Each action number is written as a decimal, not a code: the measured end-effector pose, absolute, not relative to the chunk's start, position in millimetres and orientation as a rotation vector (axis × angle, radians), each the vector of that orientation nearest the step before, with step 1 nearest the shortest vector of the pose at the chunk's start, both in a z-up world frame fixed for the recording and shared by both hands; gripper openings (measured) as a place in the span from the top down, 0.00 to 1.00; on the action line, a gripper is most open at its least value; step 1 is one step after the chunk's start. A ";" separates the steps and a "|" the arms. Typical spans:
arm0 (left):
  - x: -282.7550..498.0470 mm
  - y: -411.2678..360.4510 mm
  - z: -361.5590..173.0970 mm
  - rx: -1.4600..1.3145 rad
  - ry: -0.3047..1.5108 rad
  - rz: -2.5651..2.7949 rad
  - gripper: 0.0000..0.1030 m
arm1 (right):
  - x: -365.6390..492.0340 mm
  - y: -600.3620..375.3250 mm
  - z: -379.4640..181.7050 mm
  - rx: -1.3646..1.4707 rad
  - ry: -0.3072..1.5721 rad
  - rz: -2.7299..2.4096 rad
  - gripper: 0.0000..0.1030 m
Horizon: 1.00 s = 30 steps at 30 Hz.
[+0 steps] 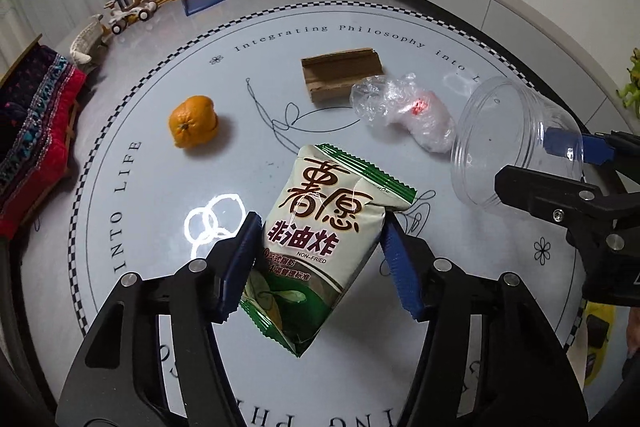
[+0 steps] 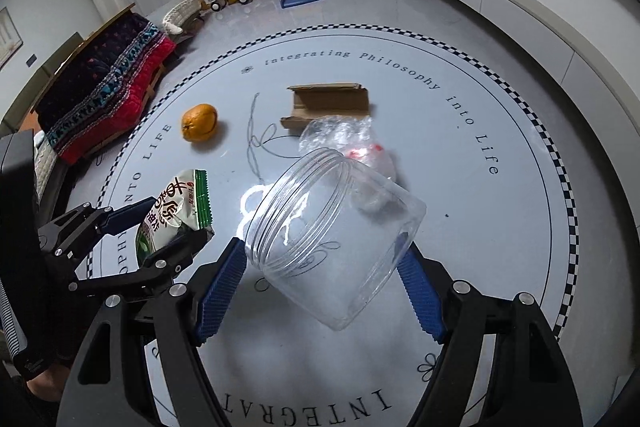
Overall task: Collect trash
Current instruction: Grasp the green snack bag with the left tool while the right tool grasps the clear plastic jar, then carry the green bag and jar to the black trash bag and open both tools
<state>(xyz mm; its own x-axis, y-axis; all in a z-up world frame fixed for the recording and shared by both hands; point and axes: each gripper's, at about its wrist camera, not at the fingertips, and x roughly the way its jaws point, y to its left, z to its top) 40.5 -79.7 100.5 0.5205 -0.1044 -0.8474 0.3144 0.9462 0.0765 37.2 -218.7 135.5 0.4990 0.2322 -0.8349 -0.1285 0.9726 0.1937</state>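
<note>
Left wrist view: the left gripper (image 1: 320,259) pinches a green-and-cream snack packet (image 1: 320,239), lifted clear of the round white bench (image 1: 120,227). On the bench beyond lie an orange (image 1: 193,122), a folded scrap of cardboard (image 1: 340,73) and a crumpled plastic bag (image 1: 404,115) touching the cardboard.

Right wrist view: the right gripper (image 2: 320,283) clamps a clear plastic jar (image 2: 336,239) by its sides, tilted, mouth toward the upper left, above the bench. The packet hangs just left of the jar.
</note>
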 end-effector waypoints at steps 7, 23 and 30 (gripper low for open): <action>-4.1 -39.6 118.5 0.209 0.959 -0.197 0.42 | -2.4 -175.7 152.0 0.061 1.005 0.301 0.26; -128.2 78.7 114.9 0.059 0.922 -0.004 0.42 | -106.4 -48.7 155.6 -0.106 0.991 0.551 0.26; -177.7 130.3 99.1 -0.012 0.932 0.096 0.42 | -142.4 13.3 145.7 -0.164 1.006 0.678 0.26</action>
<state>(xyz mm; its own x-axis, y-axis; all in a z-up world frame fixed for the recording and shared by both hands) -177.7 130.3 99.1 0.5924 0.0777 -0.8019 -0.0882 0.9956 0.0313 -142.4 13.3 145.7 0.3515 0.4485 -0.8218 -0.5935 0.7856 0.1749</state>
